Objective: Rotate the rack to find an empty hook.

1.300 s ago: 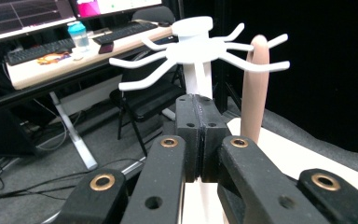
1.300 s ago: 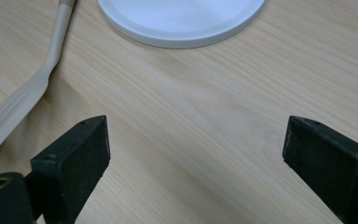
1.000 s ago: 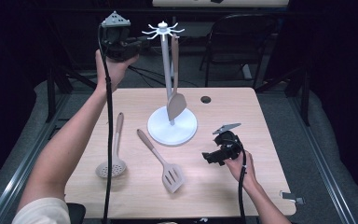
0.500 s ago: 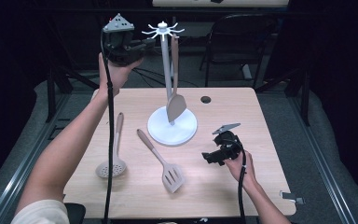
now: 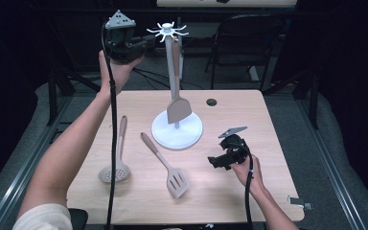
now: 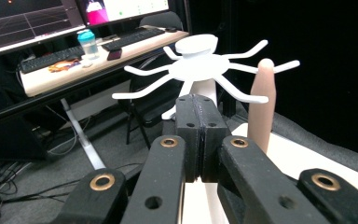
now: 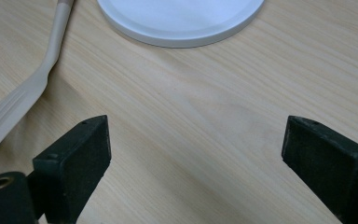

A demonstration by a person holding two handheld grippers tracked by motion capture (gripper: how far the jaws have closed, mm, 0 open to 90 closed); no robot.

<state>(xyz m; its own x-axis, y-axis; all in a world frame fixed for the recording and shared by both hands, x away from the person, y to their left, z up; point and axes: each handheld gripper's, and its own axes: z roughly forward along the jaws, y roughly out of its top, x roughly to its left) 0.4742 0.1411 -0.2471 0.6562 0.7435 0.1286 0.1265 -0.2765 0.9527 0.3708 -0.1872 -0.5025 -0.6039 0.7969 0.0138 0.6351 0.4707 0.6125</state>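
A white utensil rack [image 5: 177, 129] stands mid-table, with a ring of hooks [image 5: 167, 31] on top. A beige solid spatula [image 5: 178, 109] hangs from one hook. My left gripper [image 5: 148, 43] is held high just left of the hooks, jaws shut on nothing. In the left gripper view the shut left gripper [image 6: 196, 127] points at the hook ring [image 6: 199, 66], and the spatula's handle tip [image 6: 263, 107] stands to the right. My right gripper [image 5: 214, 162] rests low on the table right of the rack's base, open and empty. In its own view the right gripper [image 7: 196, 156] faces the rack's base [image 7: 182, 21].
A beige skimmer [image 5: 116, 160] and a slotted spatula [image 5: 169, 168] lie on the wooden table [image 5: 268, 143] left of and in front of the rack. The slotted spatula's handle [image 7: 25, 91] shows left of the right jaws. A round hole [image 5: 211, 102] sits behind the rack.
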